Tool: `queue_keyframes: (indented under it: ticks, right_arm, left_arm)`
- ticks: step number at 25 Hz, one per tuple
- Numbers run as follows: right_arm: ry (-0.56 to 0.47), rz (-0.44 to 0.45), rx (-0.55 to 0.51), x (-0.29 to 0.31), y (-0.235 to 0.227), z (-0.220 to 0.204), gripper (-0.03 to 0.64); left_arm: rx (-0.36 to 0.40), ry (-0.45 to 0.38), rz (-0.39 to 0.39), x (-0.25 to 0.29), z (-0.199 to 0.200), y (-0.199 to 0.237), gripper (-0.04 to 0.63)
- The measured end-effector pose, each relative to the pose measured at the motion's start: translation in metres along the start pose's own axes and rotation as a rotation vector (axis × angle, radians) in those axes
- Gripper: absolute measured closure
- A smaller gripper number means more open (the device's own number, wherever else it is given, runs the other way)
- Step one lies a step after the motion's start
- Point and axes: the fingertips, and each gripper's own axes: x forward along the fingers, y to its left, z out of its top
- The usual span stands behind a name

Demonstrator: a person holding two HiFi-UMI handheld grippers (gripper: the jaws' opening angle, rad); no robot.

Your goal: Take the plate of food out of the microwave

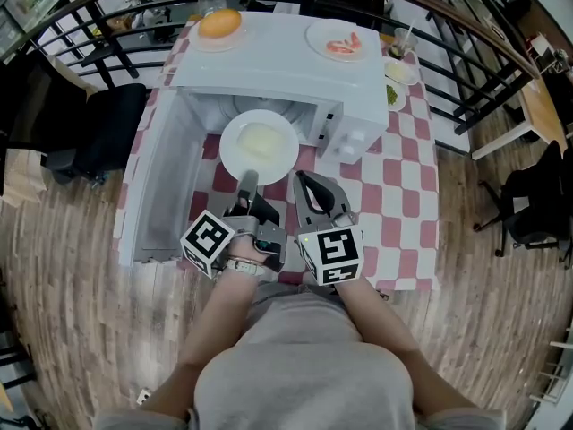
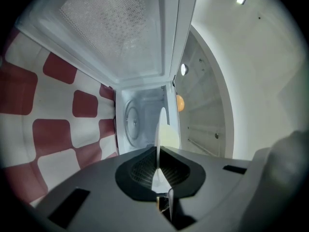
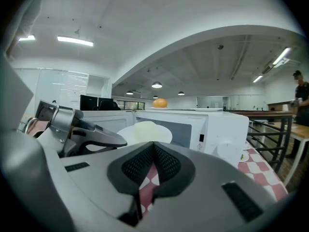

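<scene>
A white plate (image 1: 260, 146) with pale yellow food hangs level in front of the open white microwave (image 1: 286, 70), over the checked cloth. My left gripper (image 1: 247, 179) is shut on the plate's near rim. In the left gripper view the plate (image 2: 158, 138) shows edge-on between the pads of the left gripper (image 2: 158, 151), with the empty cavity and its turntable (image 2: 131, 121) behind. My right gripper (image 1: 303, 179) sits just right of the left one, shut and empty. In the right gripper view, its closed tips (image 3: 153, 146) point at the plate (image 3: 145, 132) and the microwave's front (image 3: 207, 124).
The microwave door (image 1: 161, 182) swings open to the left. On top of the microwave stand a plate with an orange bun (image 1: 219, 23) and a plate with pink food (image 1: 337, 41). A small dish (image 1: 400, 70) sits right of it. A black railing (image 1: 466, 70) curves behind the table.
</scene>
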Motion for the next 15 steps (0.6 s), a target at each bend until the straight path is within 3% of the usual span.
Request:
queue_keyframes:
  ticks: [15]
  right_arm:
    - [-0.038,-0.004,-0.008,-0.006,-0.008,0.009,0.594]
  left_arm:
    - [-0.036,-0.014,-0.068,0.000,-0.010,-0.015,0.583]
